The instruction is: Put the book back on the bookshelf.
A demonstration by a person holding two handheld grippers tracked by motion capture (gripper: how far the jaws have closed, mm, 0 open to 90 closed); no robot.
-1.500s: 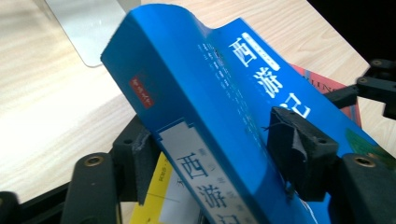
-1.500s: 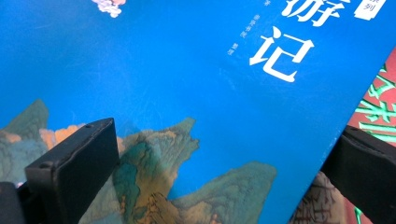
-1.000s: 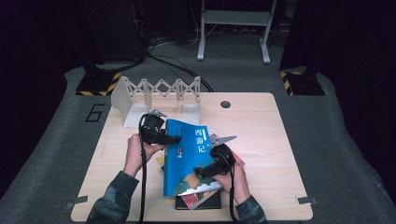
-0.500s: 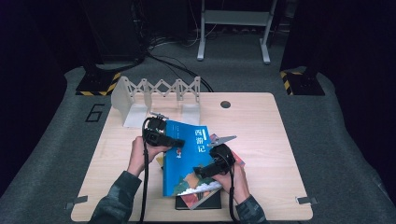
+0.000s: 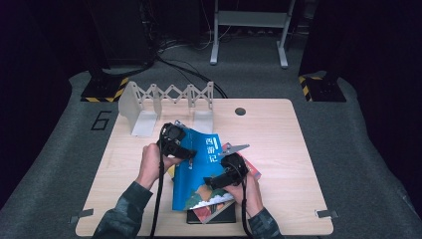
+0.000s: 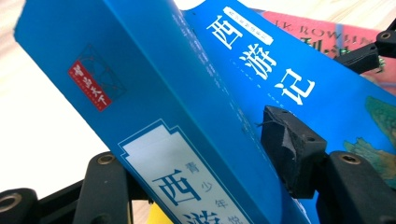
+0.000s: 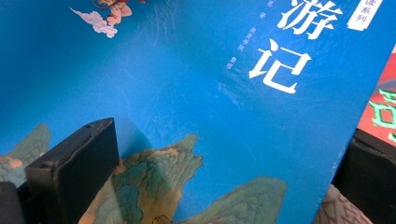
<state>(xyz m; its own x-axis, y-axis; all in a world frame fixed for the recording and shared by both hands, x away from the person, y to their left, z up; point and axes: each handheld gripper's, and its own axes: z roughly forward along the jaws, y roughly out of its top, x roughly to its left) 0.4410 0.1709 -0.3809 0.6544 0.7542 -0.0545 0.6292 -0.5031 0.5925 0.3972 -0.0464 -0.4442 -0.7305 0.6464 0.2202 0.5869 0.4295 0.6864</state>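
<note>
Bare tabletop (image 5: 278, 134) right, folding rack (image 5: 169, 99) blocking the far-left edge

High view: fixed above my side of the tabletop (image 5: 278, 149), facing forward and down, far enough to take in the whole top and the floor beyond; my forearms enter from the bottom.

Left gripper view: rides my left tool (image 5: 175, 143), looking along its black jaws, very close against the blue book (image 6: 196, 116).

Right gripper view: rides my right tool (image 5: 226, 175), jaws at bottom, nearly touching the blue book's cover.

Shared by all three: the blue book.
</note>
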